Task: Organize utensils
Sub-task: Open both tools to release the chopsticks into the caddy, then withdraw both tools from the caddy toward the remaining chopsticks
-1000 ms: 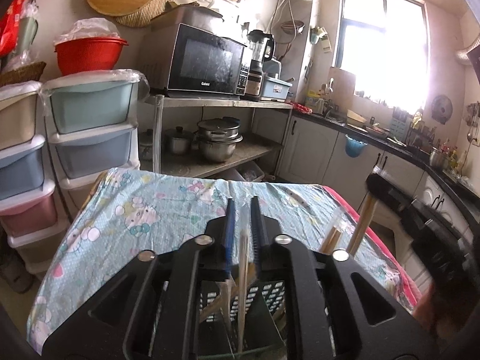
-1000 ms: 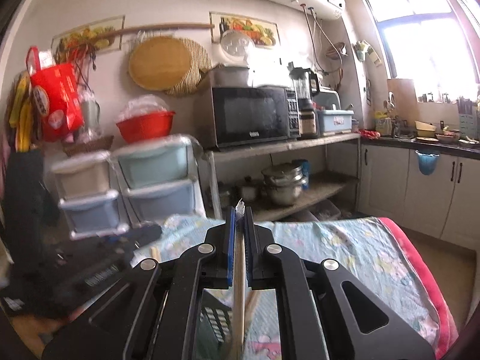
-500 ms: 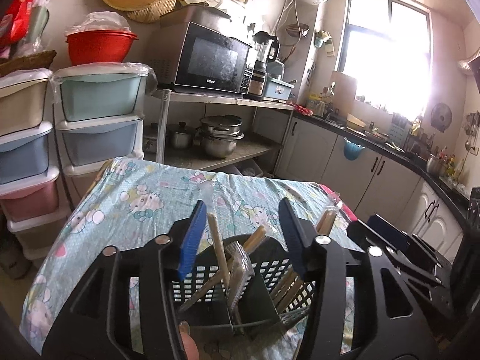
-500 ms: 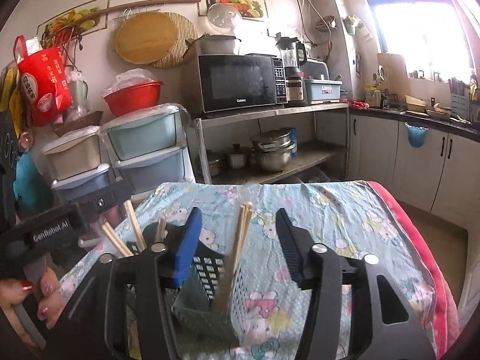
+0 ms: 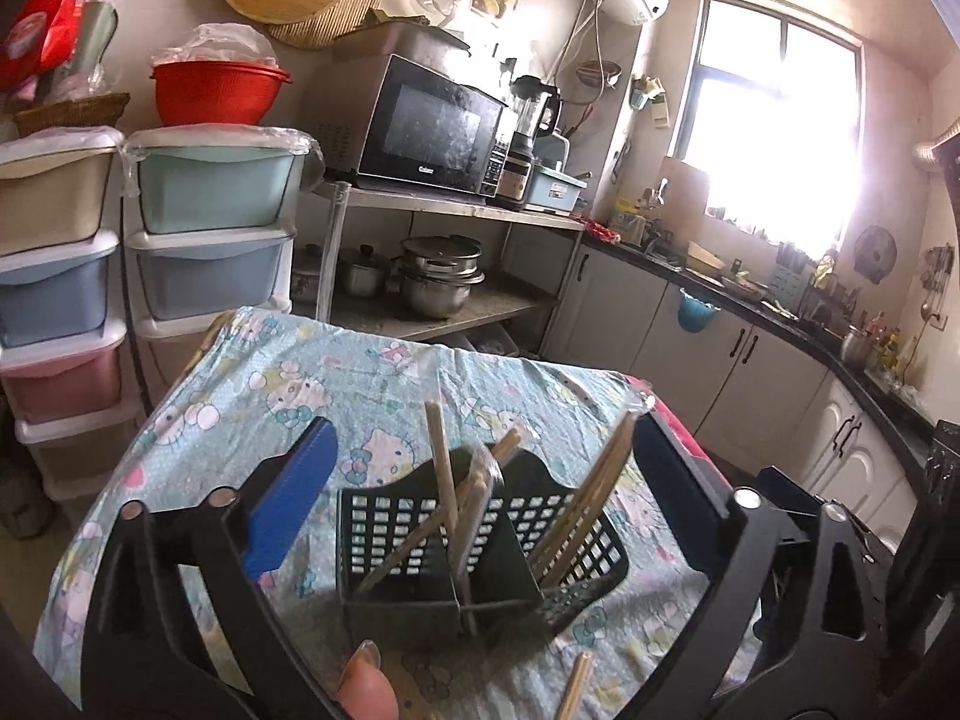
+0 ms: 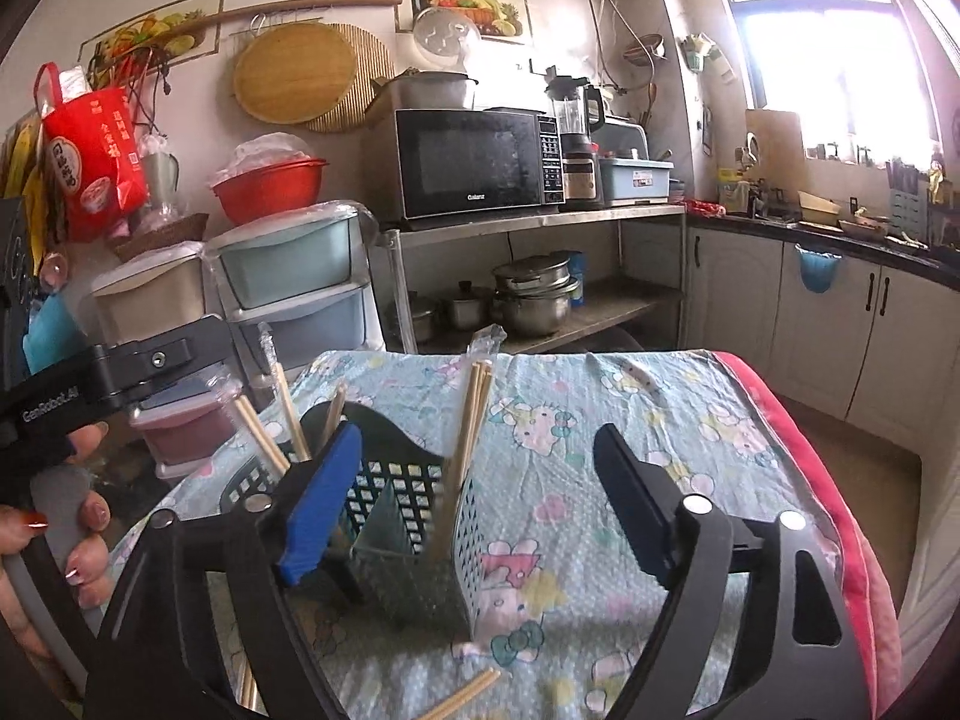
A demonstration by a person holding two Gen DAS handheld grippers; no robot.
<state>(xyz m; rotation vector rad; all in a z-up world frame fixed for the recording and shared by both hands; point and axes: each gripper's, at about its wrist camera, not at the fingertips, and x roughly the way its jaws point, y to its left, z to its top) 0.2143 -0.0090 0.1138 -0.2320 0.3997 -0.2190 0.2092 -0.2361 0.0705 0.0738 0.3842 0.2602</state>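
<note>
caddy (image 6: 414, 516) stands mid-table, bare cloth (image 6: 678, 420) reaching right edge.

The far half of the tablecloth (image 6: 690, 420) lies bare and open to a gripper, while nearer in the basket (image 6: 414, 516), its upright chopsticks (image 6: 471, 420) and loose chopsticks (image 6: 462, 696) on the cloth block the way.

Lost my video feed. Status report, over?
Left gripper and right gripper opening, nothing gripped. Chopsticks standing in black caddy. Loose chopsticks on tablecloth. Nothing in the way.
</note>
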